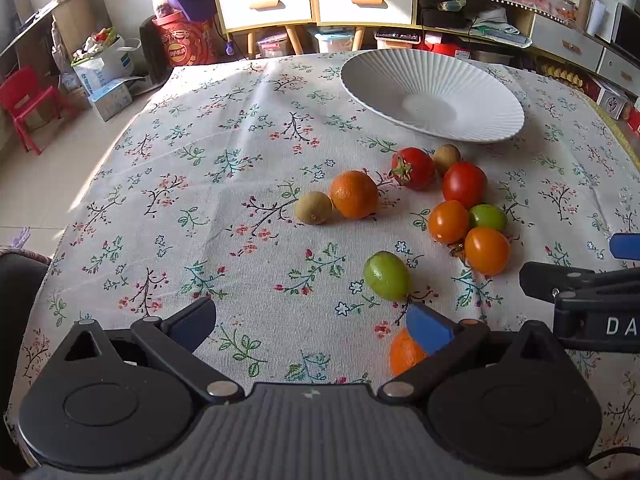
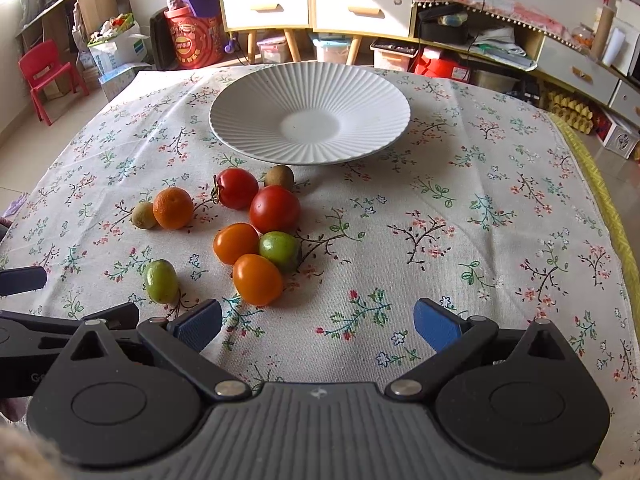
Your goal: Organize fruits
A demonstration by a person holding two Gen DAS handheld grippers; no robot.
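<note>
A white ribbed plate (image 2: 256, 112) stands empty at the table's far side; it also shows in the left wrist view (image 1: 492, 92). In front of it lie loose fruits: two red tomatoes (image 2: 275, 209), an orange (image 2: 173, 208), two kiwis (image 2: 143, 215), two orange tomatoes (image 2: 257, 279) and two green limes (image 2: 161, 281). My left gripper (image 1: 310, 322) is open and empty, just short of a green lime (image 1: 387, 276); another orange (image 1: 404, 354) lies partly hidden behind its right finger. My right gripper (image 2: 318, 326) is open and empty over bare cloth, right of the fruit cluster.
A floral tablecloth (image 2: 480, 240) covers the table. Behind the table stand white drawer cabinets (image 2: 312, 6), a red bucket (image 2: 192, 42), a red child's chair (image 2: 46, 74) and floor clutter. The right gripper's body (image 1: 592, 300) shows at the right of the left wrist view.
</note>
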